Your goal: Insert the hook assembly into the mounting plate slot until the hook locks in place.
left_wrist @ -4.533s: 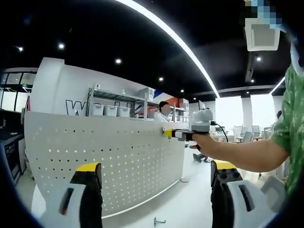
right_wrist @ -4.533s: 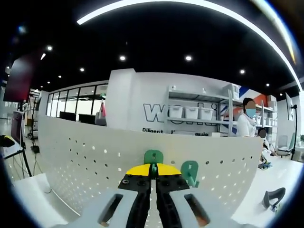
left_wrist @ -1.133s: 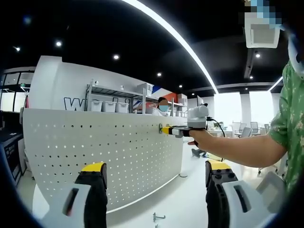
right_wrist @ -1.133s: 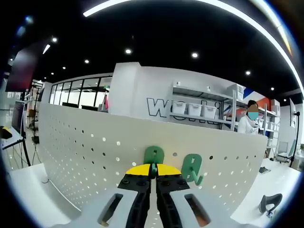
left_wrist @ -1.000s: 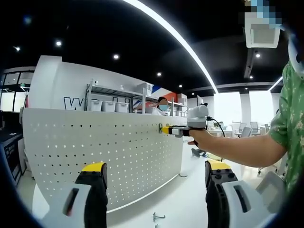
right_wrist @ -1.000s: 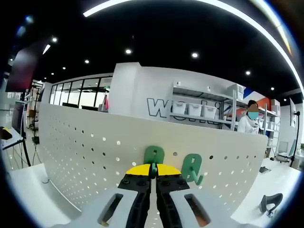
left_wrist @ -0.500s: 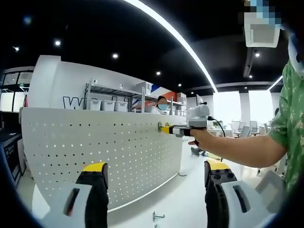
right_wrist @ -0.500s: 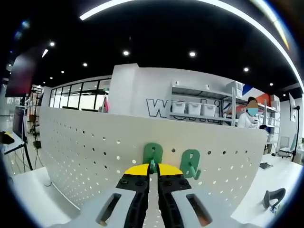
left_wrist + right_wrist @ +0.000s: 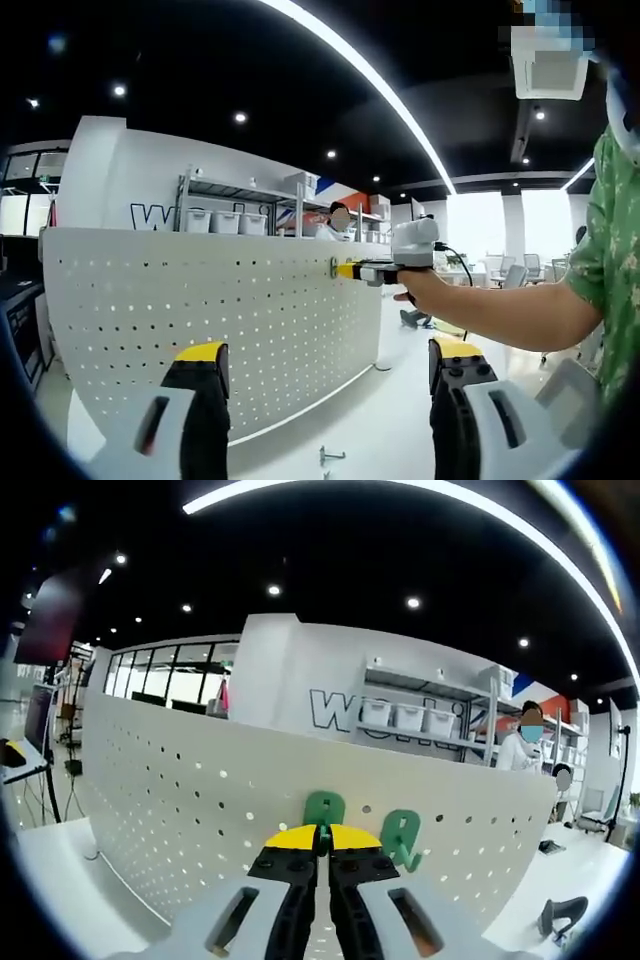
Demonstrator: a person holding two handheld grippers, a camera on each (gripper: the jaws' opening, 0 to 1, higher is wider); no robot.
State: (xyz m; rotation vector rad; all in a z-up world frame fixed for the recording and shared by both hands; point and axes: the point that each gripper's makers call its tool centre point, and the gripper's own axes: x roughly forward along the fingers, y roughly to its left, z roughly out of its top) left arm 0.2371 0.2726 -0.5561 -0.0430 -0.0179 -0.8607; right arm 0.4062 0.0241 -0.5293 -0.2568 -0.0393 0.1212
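A white perforated mounting plate point(image 9: 150, 800) stands upright on the table and also spans the left gripper view as the plate point(image 9: 200, 310). My right gripper point(image 9: 322, 832) is shut on a green hook point(image 9: 323, 807), which it presses against the plate near the top edge. A second green hook point(image 9: 400, 837) hangs on the plate just to its right. In the left gripper view the right gripper point(image 9: 352, 270), held by a person's hand, meets the plate's upper right part. My left gripper point(image 9: 328, 360) is open with nothing between its fingers, well back from the plate.
A small metal hook point(image 9: 330, 459) lies on the white table in front of the plate. A dark curved object point(image 9: 558, 916) sits on the table at the right. The person's arm point(image 9: 500, 315) reaches across from the right. Shelves with bins stand behind.
The right gripper view has shifted a little while the green hook stays held against the plate. The left gripper has stayed open and almost still.
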